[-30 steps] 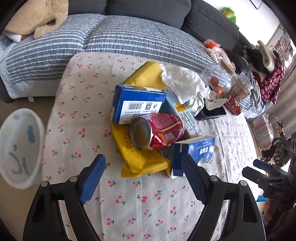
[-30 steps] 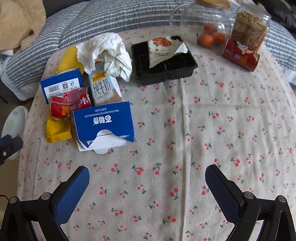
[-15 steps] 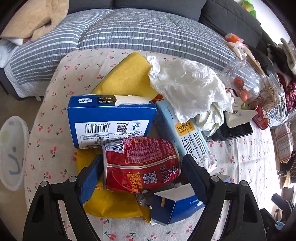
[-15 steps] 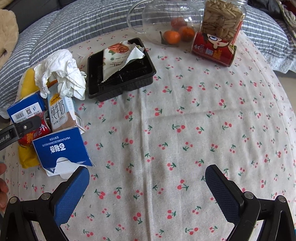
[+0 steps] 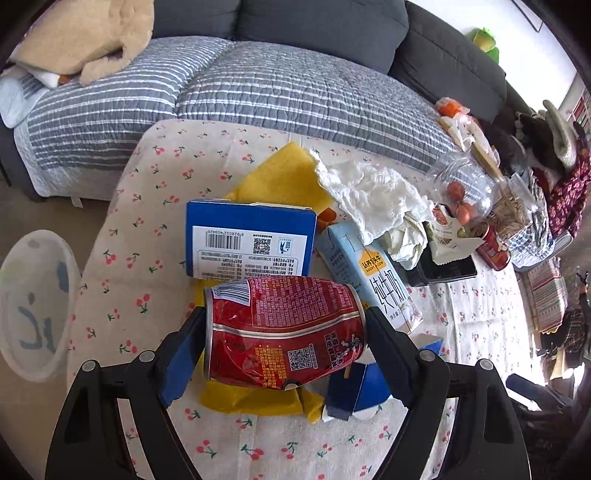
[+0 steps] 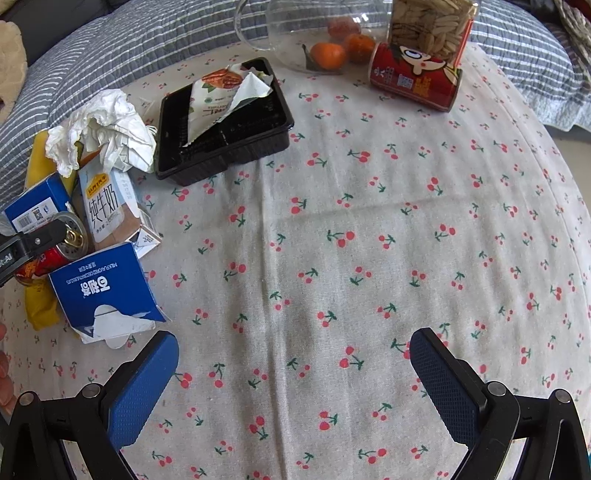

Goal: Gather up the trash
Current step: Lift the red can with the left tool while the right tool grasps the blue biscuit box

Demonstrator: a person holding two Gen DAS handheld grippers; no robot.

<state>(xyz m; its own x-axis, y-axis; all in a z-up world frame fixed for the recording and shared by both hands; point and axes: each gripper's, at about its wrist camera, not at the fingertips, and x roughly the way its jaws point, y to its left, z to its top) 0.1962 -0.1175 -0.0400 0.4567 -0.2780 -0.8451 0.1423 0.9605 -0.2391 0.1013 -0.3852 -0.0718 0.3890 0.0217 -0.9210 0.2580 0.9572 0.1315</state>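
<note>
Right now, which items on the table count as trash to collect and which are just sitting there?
Trash:
dented red drink can, between the left gripper fingers
crumpled white tissue
pale blue milk carton
torn blue cardboard box
black plastic tray

Just sitting there, likely:
clear glass jar of oranges
sunflower seed jar
</note>
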